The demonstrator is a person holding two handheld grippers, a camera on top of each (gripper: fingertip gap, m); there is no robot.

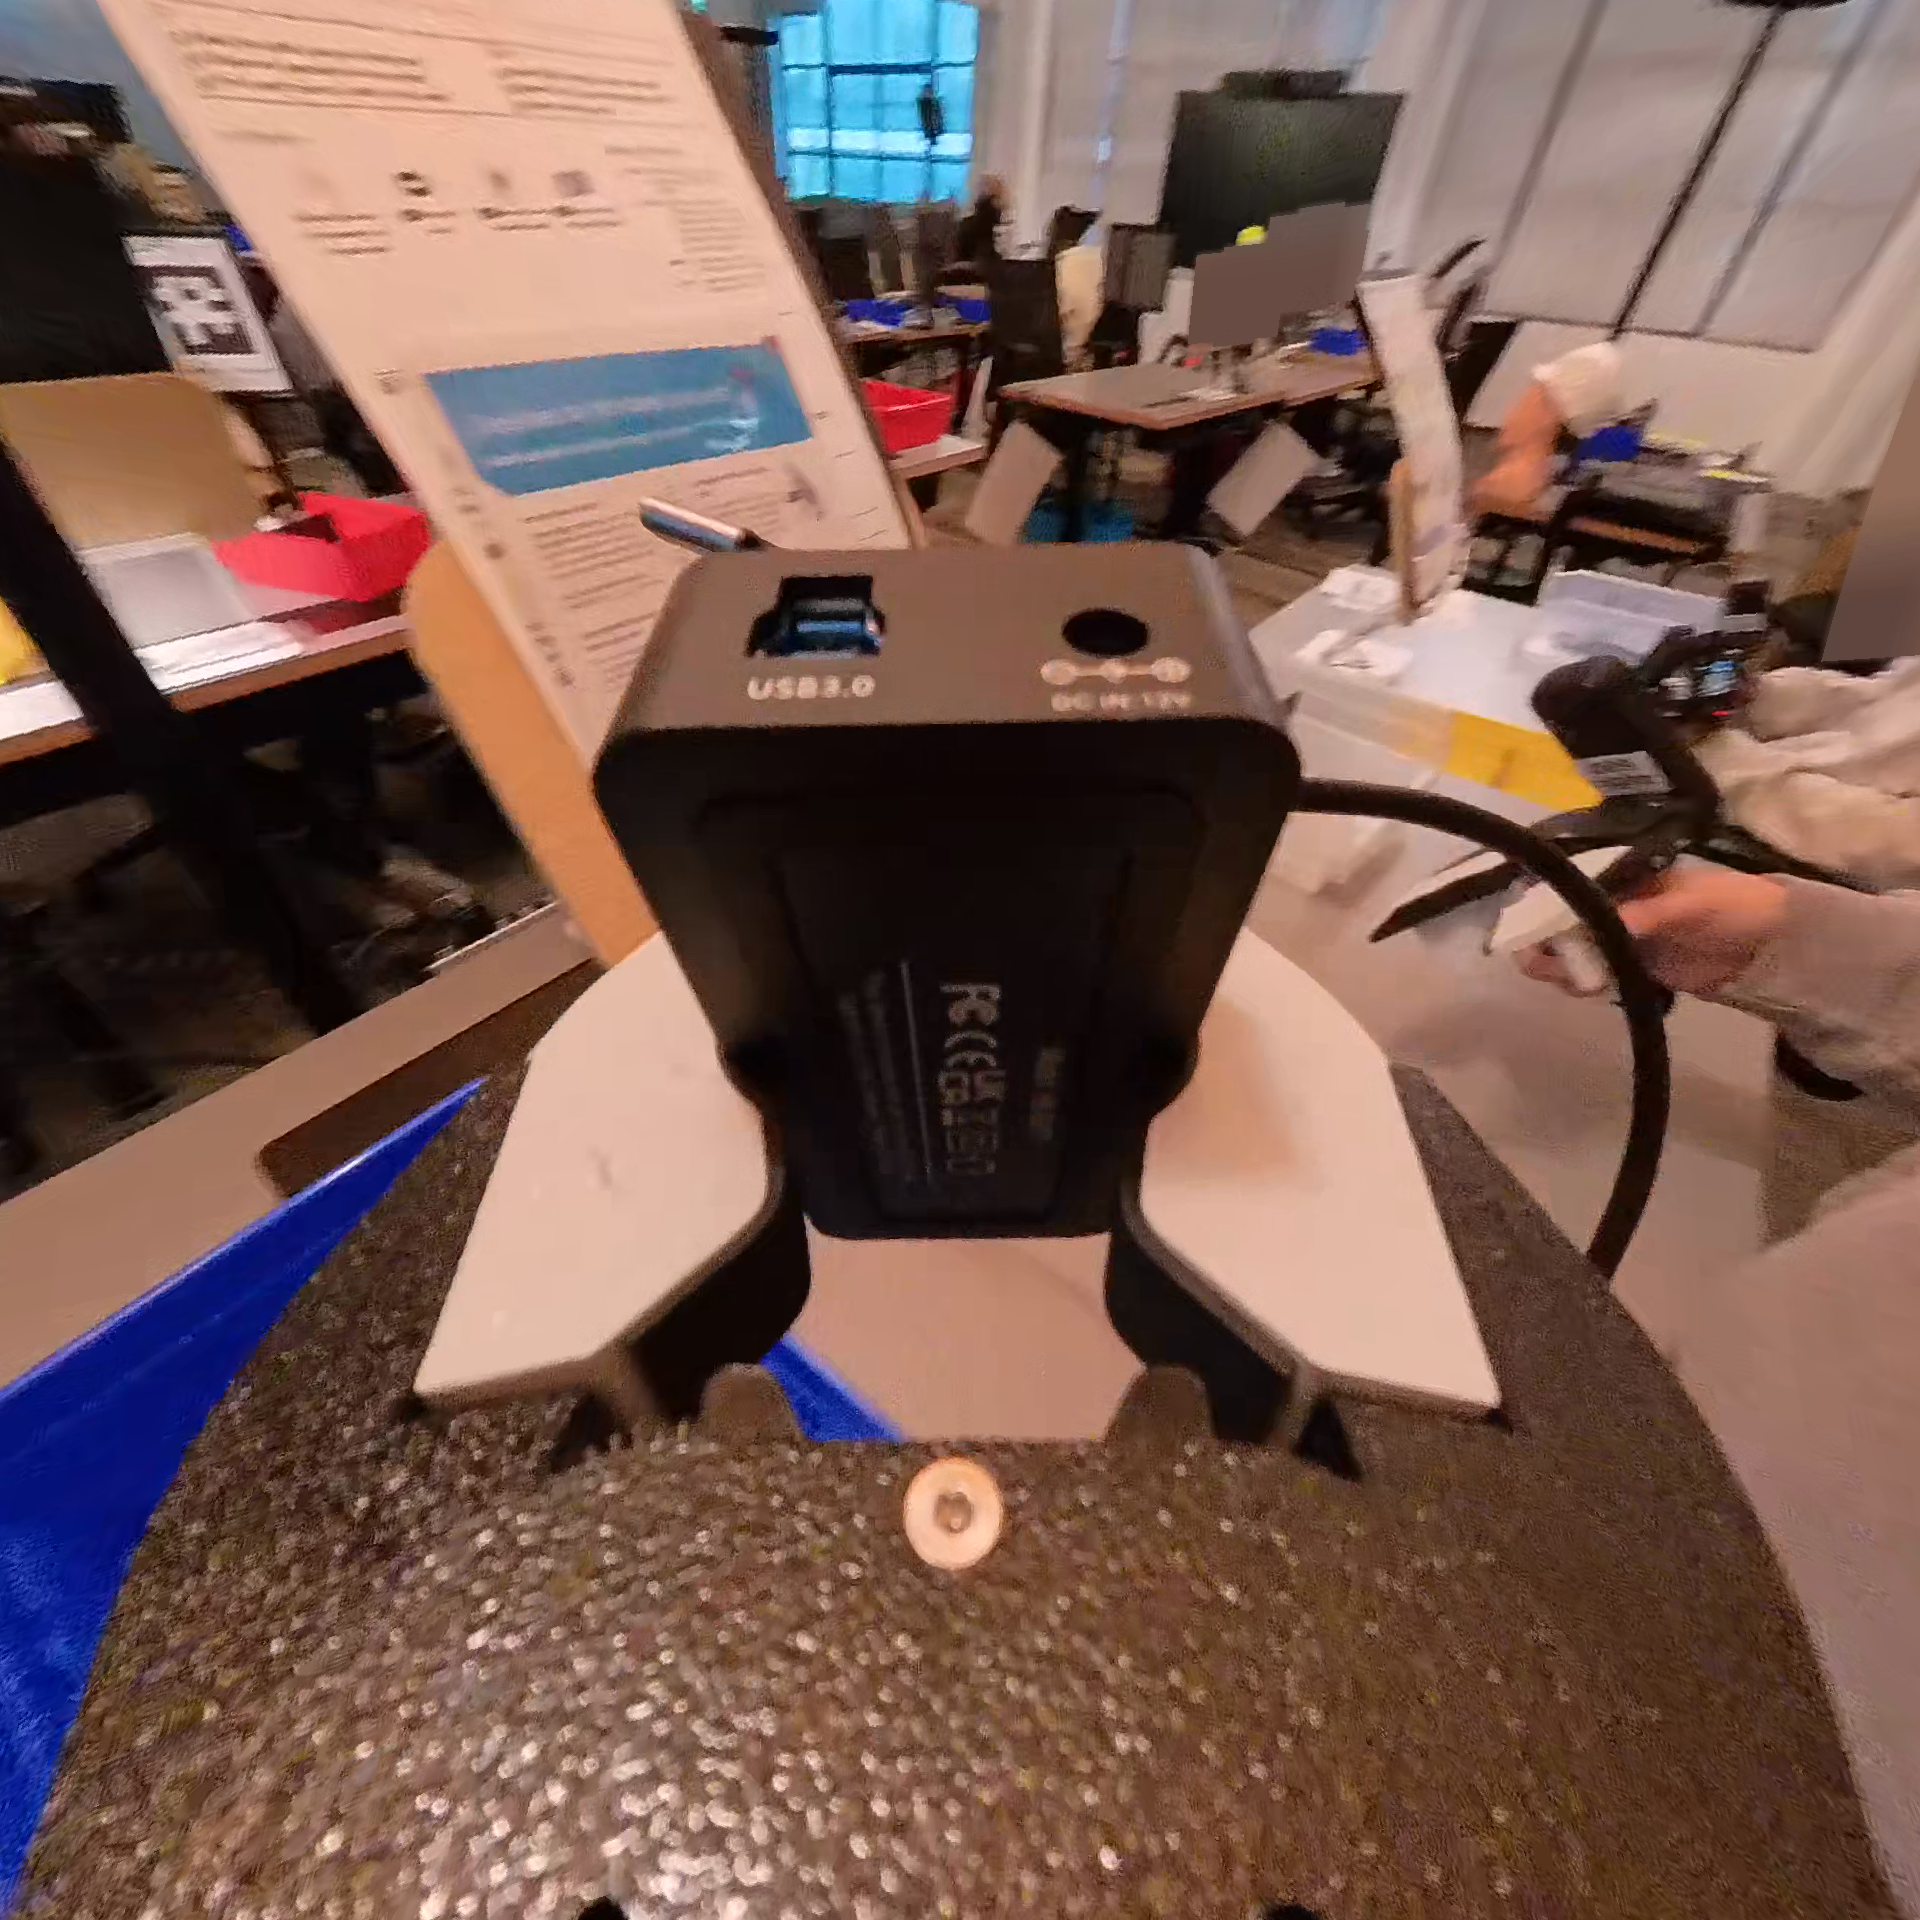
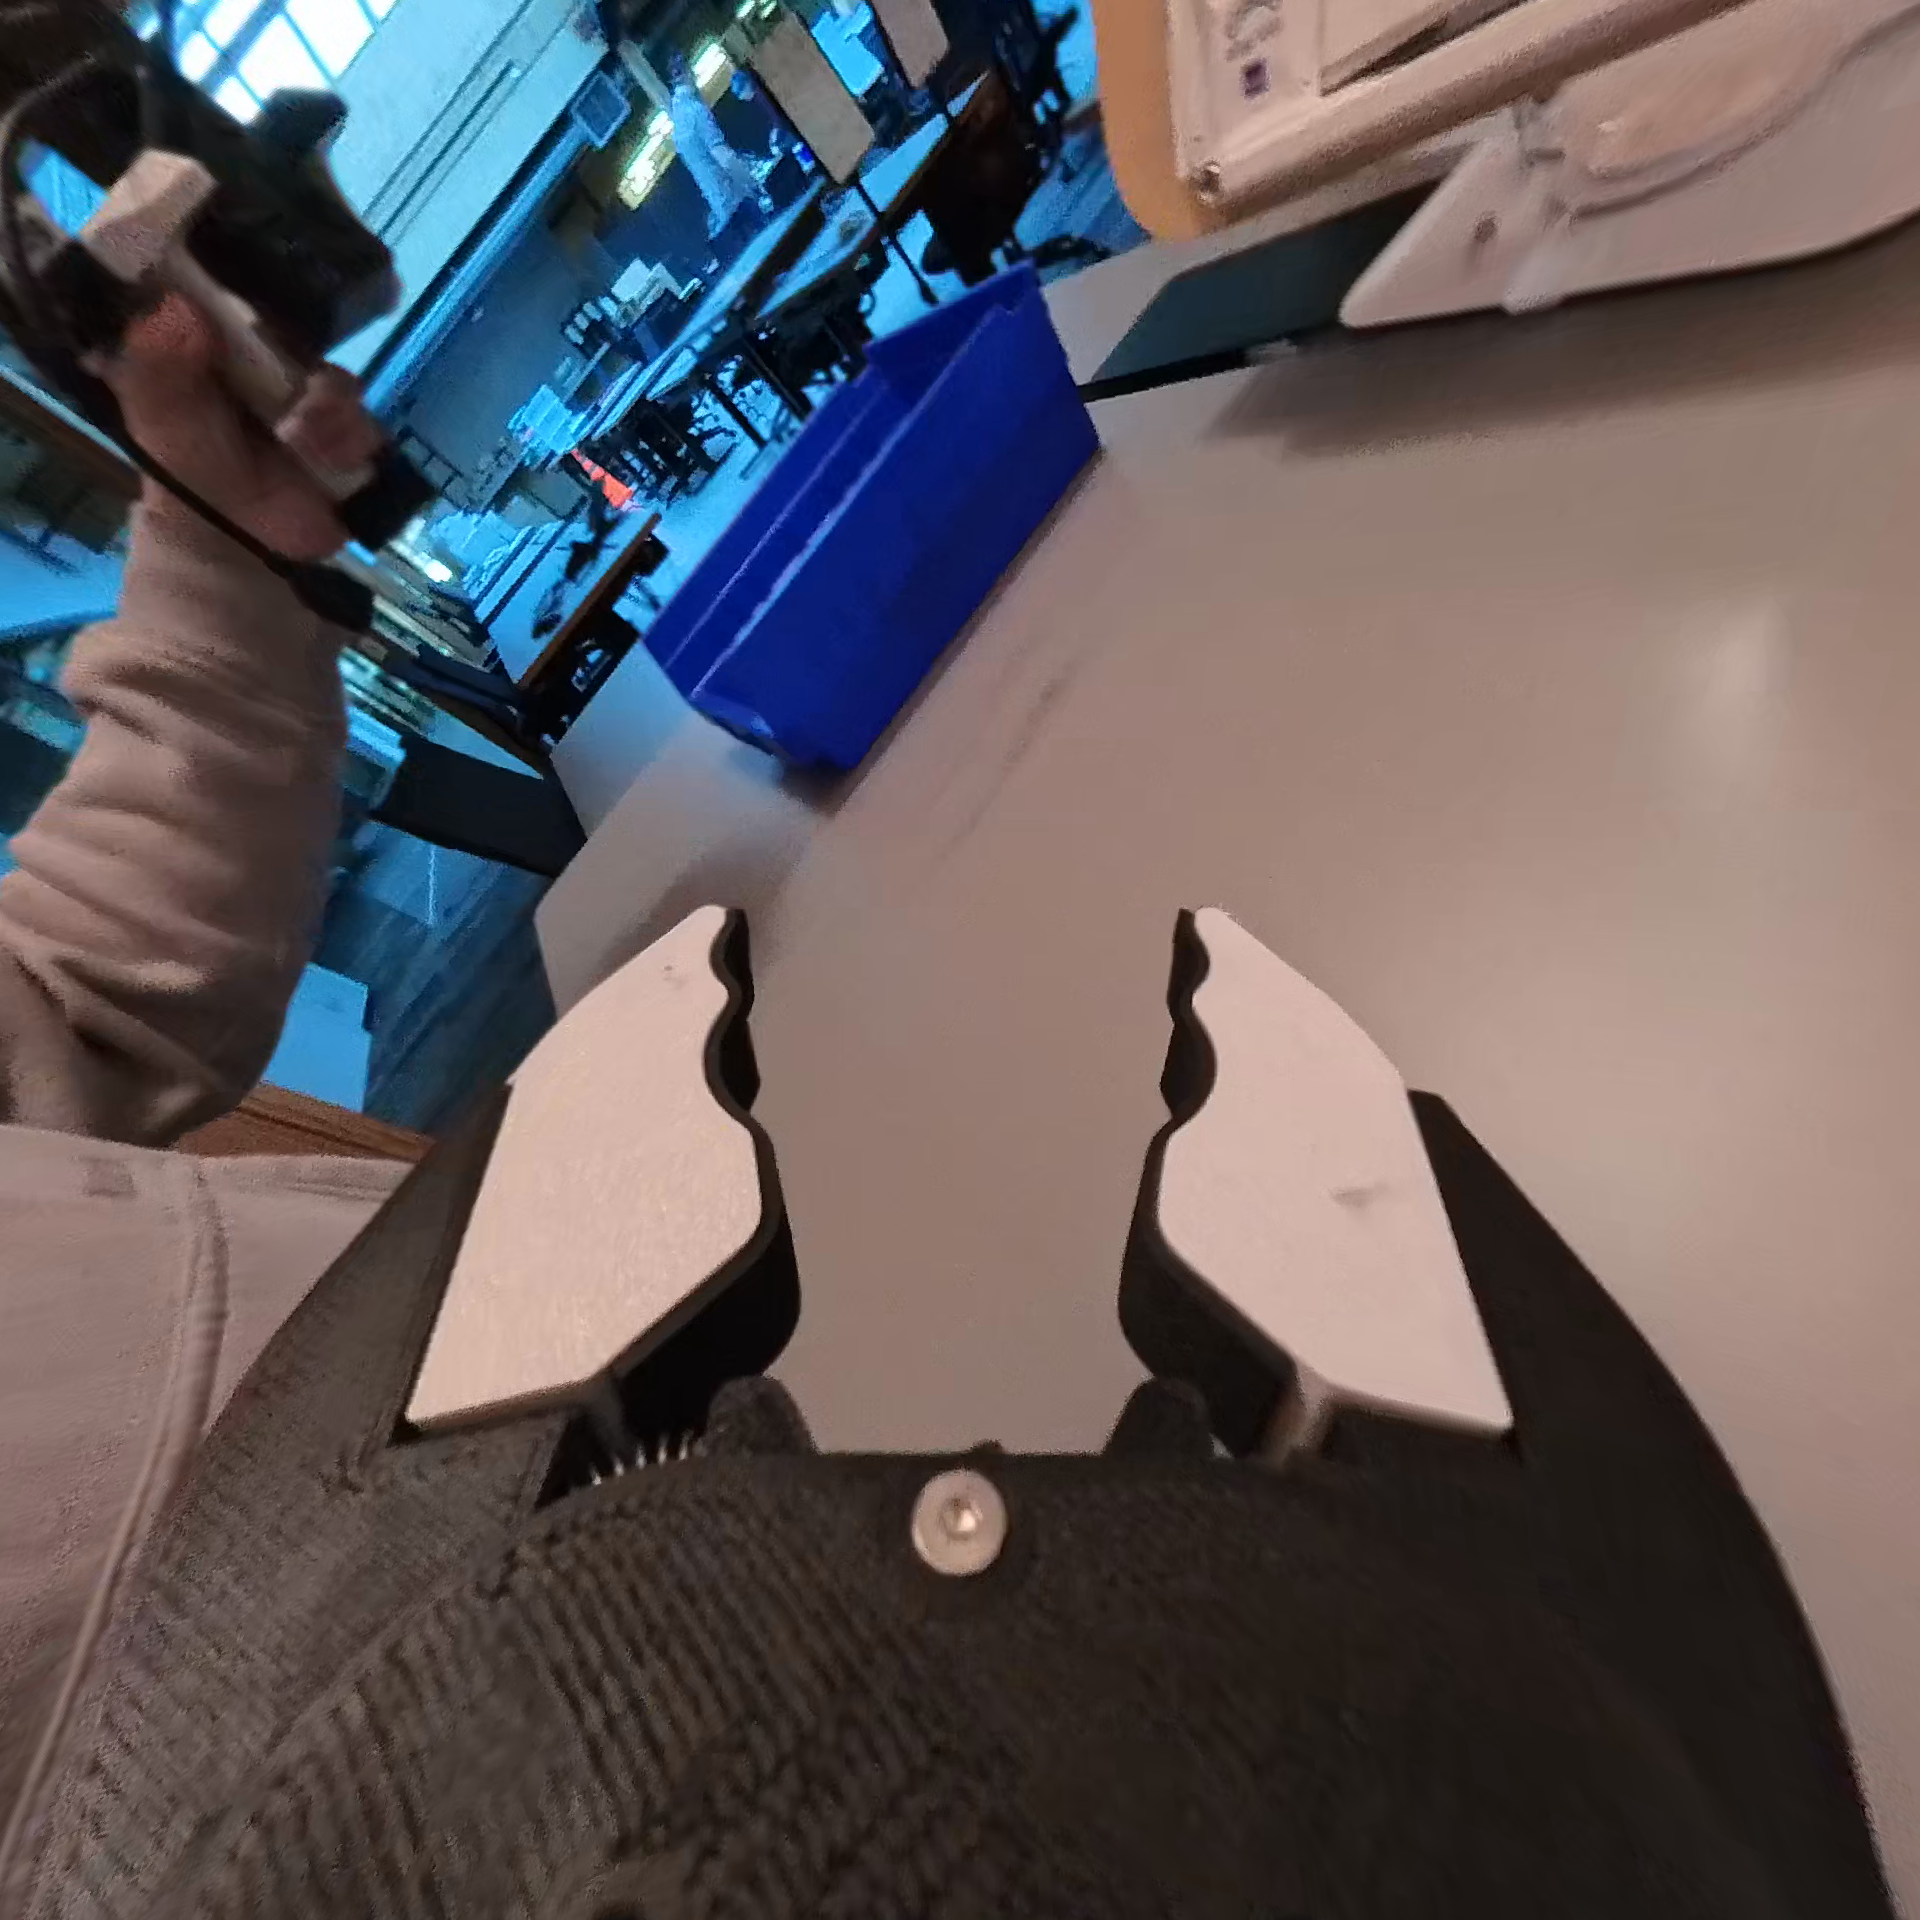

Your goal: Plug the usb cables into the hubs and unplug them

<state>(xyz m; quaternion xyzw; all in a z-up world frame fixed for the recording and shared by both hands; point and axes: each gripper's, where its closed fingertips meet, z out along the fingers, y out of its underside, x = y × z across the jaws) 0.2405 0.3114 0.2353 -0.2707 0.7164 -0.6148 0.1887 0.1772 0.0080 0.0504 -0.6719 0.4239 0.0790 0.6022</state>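
Observation:
My left gripper (image 1: 951, 966) is shut on a black USB hub (image 1: 935, 831) and holds it up off the table, end face toward the camera. That face has a blue USB port (image 1: 816, 618) and a round power socket (image 1: 1103, 634), both empty. A black cable (image 1: 1631, 997) loops out from the hub's right side and down. A silver plug tip (image 1: 691, 525) sticks out behind the hub's top. My right gripper (image 2: 961, 925) is open and empty, tilted low over the grey table (image 2: 1455, 727). It also shows in the left wrist view (image 1: 1538, 862), held in a hand.
A printed sheet on a brown board (image 1: 520, 260) stands close behind the hub. A blue bin (image 2: 883, 540) sits at the table's far edge and shows in the left wrist view (image 1: 156, 1403). White plastic boxes (image 2: 1558, 208) lie at the back. Other desks lie beyond.

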